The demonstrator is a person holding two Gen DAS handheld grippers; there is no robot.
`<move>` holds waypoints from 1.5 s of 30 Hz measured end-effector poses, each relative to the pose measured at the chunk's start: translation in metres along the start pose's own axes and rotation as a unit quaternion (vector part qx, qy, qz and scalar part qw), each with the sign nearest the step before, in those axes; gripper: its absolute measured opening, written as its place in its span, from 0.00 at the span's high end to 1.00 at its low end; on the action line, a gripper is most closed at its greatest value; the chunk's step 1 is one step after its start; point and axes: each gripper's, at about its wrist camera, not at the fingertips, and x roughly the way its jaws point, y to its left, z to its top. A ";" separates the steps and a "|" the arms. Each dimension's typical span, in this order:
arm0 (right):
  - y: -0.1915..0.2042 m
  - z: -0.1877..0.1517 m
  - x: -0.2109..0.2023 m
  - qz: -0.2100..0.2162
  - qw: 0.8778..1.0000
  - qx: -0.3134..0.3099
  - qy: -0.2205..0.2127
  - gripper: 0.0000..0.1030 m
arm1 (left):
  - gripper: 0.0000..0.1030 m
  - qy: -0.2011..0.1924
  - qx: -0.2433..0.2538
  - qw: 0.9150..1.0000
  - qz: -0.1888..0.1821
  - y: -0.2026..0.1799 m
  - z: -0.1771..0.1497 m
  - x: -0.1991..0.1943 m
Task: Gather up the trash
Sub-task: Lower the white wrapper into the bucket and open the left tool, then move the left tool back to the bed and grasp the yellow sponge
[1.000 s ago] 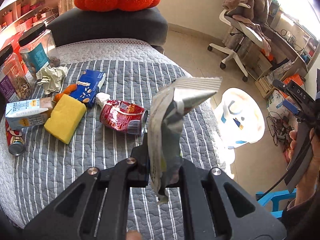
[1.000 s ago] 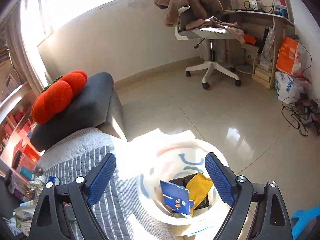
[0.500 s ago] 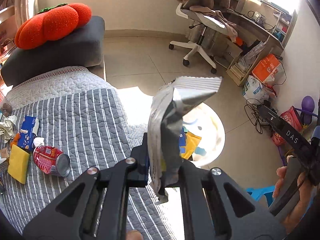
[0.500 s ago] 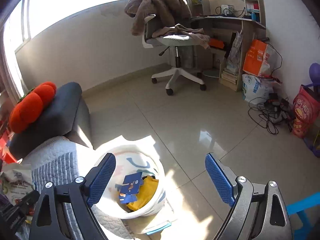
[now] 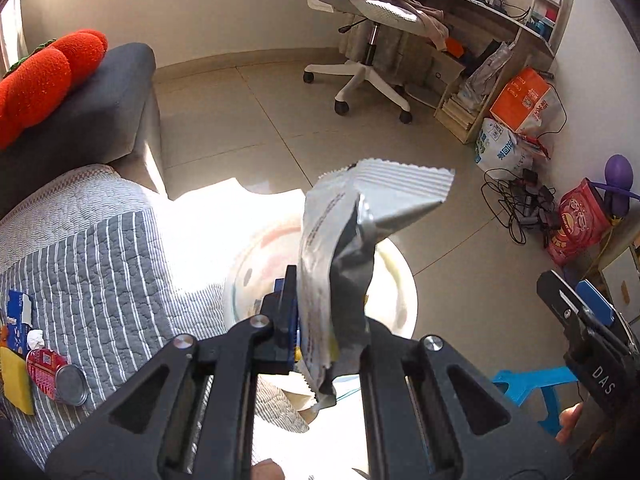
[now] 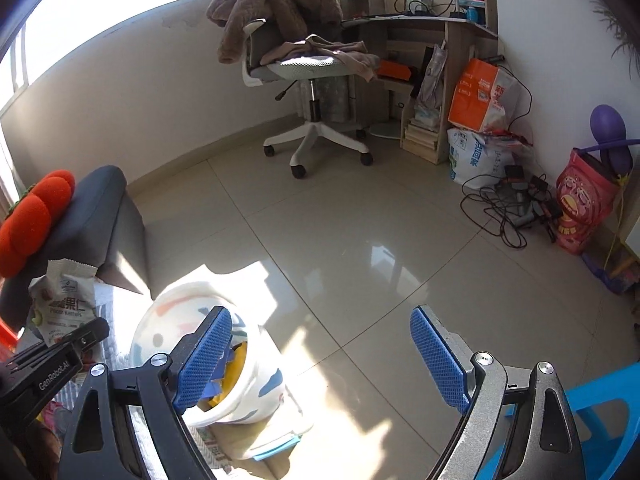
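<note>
The snack wrapper (image 5: 340, 264) is shiny silver foil, crinkled. The floor (image 6: 360, 240) has glossy tiles. The bed cover (image 5: 92, 264) is matt quilted cloth.

Glossy beige tiled floor (image 6: 360, 248) catches hard sunlight at seven o'clock. A white swivel office chair (image 6: 308, 76) draped with brown blankets stands at twelve o'clock, beside a wooden desk (image 6: 432, 24) against the white wall (image 6: 132, 92).

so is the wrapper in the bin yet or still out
Still out: the left tool is shut on the wrapper, holding it upright above the white bin.
</note>
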 end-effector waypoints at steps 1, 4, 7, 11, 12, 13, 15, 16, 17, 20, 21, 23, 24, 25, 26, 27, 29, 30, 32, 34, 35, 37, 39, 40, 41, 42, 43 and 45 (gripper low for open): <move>-0.001 -0.001 0.001 -0.003 1.000 0.000 0.003 0.10 | 0.92 0.005 -0.001 1.000 0.000 -0.003 0.002 0.006; -0.003 -0.001 0.003 -0.011 1.000 -0.003 0.007 0.11 | 0.80 0.024 -0.006 1.000 0.000 -0.009 0.006 0.021; -0.003 -0.001 0.007 -0.018 1.000 -0.008 0.011 0.10 | 0.51 0.035 -0.004 0.999 0.003 -0.012 0.007 0.028; 0.001 -0.002 0.011 -0.021 1.000 -0.010 0.018 0.10 | 0.42 0.035 -0.005 0.999 0.006 -0.010 0.004 0.025; 0.002 -0.002 0.011 -0.020 1.000 -0.011 0.018 0.10 | 0.39 0.032 -0.005 0.999 0.010 -0.008 0.003 0.023; 0.004 -0.001 0.011 -0.020 1.000 -0.012 0.018 0.10 | 0.37 0.029 -0.005 0.999 0.018 -0.004 0.001 0.020; 0.010 -0.001 0.010 -0.014 1.000 -0.015 0.018 0.10 | 0.32 0.026 -0.010 0.999 0.038 0.007 -0.005 0.015; 0.013 -0.001 0.009 -0.011 1.000 -0.016 0.018 0.10 | 0.32 0.027 -0.015 0.999 0.045 0.014 -0.009 0.012; 0.018 -0.001 0.009 -0.005 1.000 -0.019 0.018 0.10 | 0.31 0.029 -0.022 0.998 0.052 0.024 -0.014 0.009; 0.038 -0.003 0.006 0.011 0.999 -0.033 0.016 0.10 | 0.30 0.032 -0.043 0.996 0.073 0.053 -0.029 -0.002; 0.046 -0.004 0.005 0.016 0.999 -0.040 0.016 0.10 | 0.29 0.033 -0.047 0.995 0.082 0.062 -0.034 -0.006; 0.066 -0.009 0.003 0.027 0.997 -0.063 0.017 0.10 | 0.28 0.032 -0.052 0.993 0.102 0.082 -0.044 -0.016; 0.079 -0.013 0.003 0.032 0.996 -0.078 0.018 0.10 | 0.28 0.031 -0.054 0.992 0.109 0.091 -0.048 -0.021; 0.090 -0.017 0.003 0.037 0.995 -0.092 0.019 0.10 | 0.27 0.031 -0.056 0.991 0.117 0.102 -0.052 -0.026; 0.102 -0.021 0.003 0.042 0.993 -0.105 0.020 0.10 | 0.27 0.031 -0.058 0.990 0.125 0.115 -0.057 -0.031; 0.113 -0.025 0.003 0.047 0.992 -0.117 0.021 0.10 | 0.26 0.032 -0.062 0.989 0.133 0.127 -0.061 -0.036; 0.134 -0.033 0.002 0.061 0.988 -0.137 0.026 0.10 | 0.24 0.036 -0.072 0.986 0.149 0.151 -0.069 -0.045; 0.144 -0.037 0.002 0.069 0.987 -0.145 0.029 0.10 | 0.24 0.038 -0.080 0.984 0.154 0.162 -0.073 -0.047; 0.163 -0.045 0.002 0.086 0.983 -0.157 0.037 0.10 | 0.23 0.052 -0.086 0.980 0.174 0.188 -0.084 -0.050; 0.181 -0.052 0.003 0.098 0.979 -0.171 0.043 0.10 | 0.23 0.063 -0.092 0.975 0.191 0.212 -0.095 -0.052; 0.190 -0.056 0.003 0.102 0.978 -0.178 0.045 0.10 | 0.23 0.072 -0.093 0.973 0.200 0.224 -0.101 -0.053; 0.207 -0.063 0.004 0.110 0.974 -0.193 0.049 0.10 | 0.23 0.096 -0.093 0.967 0.215 0.247 -0.111 -0.051; 0.223 -0.069 0.004 0.119 0.970 -0.207 0.052 0.10 | 0.23 0.120 -0.095 0.963 0.223 0.268 -0.119 -0.048; 0.231 -0.073 0.005 0.123 0.967 -0.214 0.055 0.10 | 0.23 0.130 -0.098 0.961 0.225 0.278 -0.123 -0.046; 0.239 -0.075 0.006 0.127 0.965 -0.221 0.057 0.10 | 0.23 0.141 -0.101 0.959 0.226 0.287 -0.125 -0.043; 0.246 -0.079 0.006 0.131 0.963 -0.228 0.059 0.10 | 0.23 0.150 -0.103 0.957 0.226 0.294 -0.127 -0.042; 0.254 -0.082 0.007 0.136 0.960 -0.235 0.062 0.10 | 0.23 0.159 -0.105 0.955 0.226 0.301 -0.129 -0.039; 0.267 -0.087 0.009 0.149 0.956 -0.243 0.071 0.10 | 0.23 0.179 -0.105 0.951 0.227 0.313 -0.133 -0.031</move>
